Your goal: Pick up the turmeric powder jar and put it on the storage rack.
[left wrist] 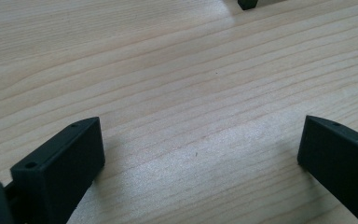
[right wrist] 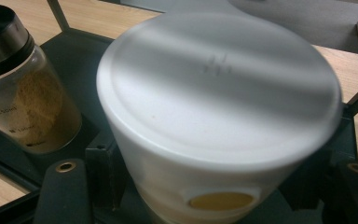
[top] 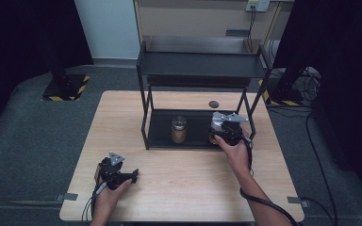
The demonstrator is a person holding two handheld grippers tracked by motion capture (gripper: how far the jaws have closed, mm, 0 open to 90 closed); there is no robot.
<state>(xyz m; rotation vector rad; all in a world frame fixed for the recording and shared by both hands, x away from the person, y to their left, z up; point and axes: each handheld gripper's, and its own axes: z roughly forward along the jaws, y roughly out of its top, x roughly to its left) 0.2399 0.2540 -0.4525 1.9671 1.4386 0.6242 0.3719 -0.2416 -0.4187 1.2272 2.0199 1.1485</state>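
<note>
**Right gripper on the white container at the rack's lower shelf**

A light wooden table stands on grey carpet, with dark curtains on both sides and a pale wall behind. On its far half I see a black two-tier metal rack. A small dark round disc lies on the tabletop just behind the rack.

On the rack's lower shelf stands a glass jar with a metal lid, holding a tan powder. In my right gripper view the jar sits upright at the left, just beside a white lidded container but apart from it.

My right gripper reaches into the lower shelf at its right end. Its own camera shows the white container between the two black jaws, close against the lens, its flat lid tilted toward me and slightly blurred. The jaws stand on either side of its body, but I cannot tell whether they press on it.

My left gripper rests low on the near-left part of the table, well apart from the rack, the hand around it. In its own view the jaws are spread wide over bare wood grain, with nothing between them.
</note>
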